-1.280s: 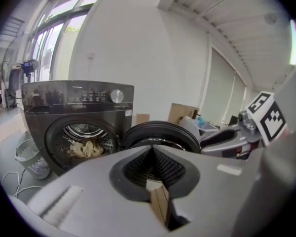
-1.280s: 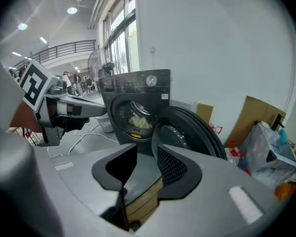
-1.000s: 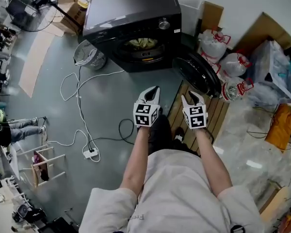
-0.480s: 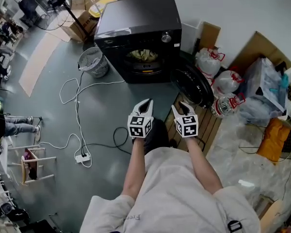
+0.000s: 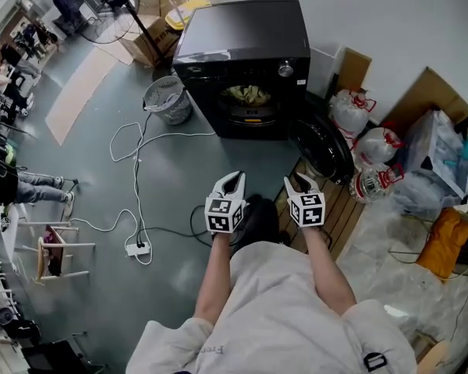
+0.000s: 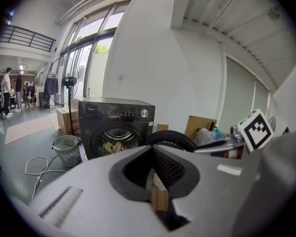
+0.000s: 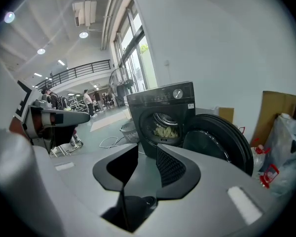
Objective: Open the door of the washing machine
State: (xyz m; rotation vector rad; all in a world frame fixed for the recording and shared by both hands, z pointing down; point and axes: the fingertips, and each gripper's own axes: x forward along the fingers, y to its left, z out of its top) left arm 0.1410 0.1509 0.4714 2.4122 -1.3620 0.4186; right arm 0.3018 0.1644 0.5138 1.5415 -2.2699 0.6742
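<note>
Black front-loader washing machine is sitting against the white wall, its round dark door hanging wide open to the right, yellowish laundry showing inside the drum.

Change noted, head view: both hands have pulled back toward my operator's body. The left gripper and right gripper now sit lower in frame, with more bare floor between them and the washing machine. The right gripper's tips, earlier close under the rim of the open door, now stand clear of it. I also record that the right gripper's jaws have just been closing, nothing between them.
</note>
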